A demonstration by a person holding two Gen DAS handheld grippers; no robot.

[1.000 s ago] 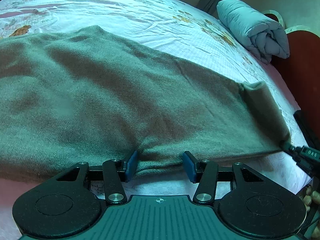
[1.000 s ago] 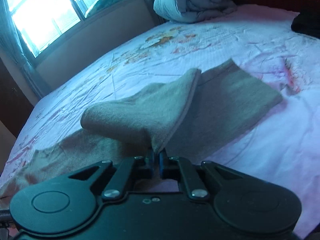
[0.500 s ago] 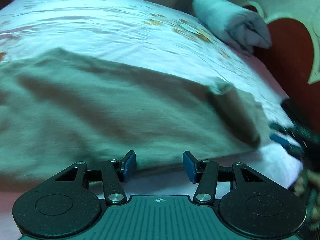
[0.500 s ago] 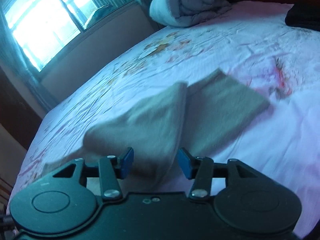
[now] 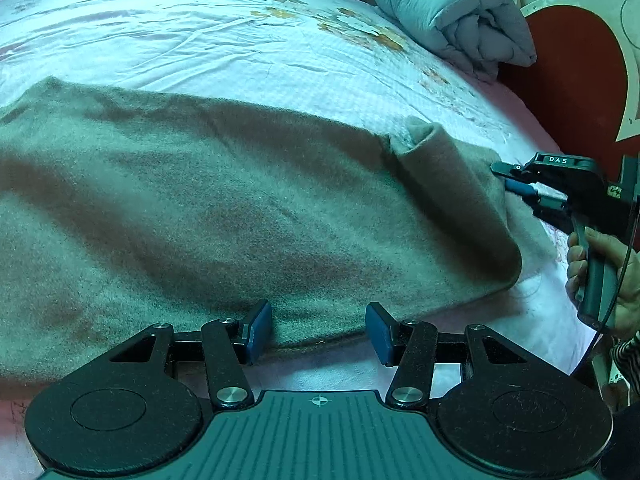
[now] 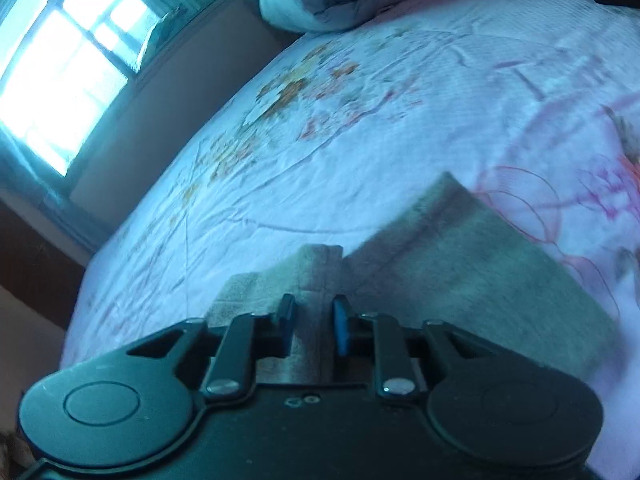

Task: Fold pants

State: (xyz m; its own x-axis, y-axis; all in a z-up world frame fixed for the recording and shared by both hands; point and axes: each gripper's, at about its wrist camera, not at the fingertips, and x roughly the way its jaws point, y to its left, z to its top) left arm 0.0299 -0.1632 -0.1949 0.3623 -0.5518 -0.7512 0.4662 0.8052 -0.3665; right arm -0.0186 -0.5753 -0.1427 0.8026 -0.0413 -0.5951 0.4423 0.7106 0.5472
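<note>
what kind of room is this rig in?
Almost certainly a bedroom in a home. The pants lie spread on a bed with a floral sheet, a rolled duvet sits against a red headboard, and a window lights the far wall.

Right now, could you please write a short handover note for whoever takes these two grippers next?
Left gripper: open, fingers straddling the near edge of the pants, gripping nothing.
Right gripper: open, a ridge of fabric between its fingers, not clamped.
Pants: spread flat on the bed sheet; the end by the right gripper is turned over into a loose flap.
Done: only that first turn-over.
Left: tidy it, then finish folding.
</note>
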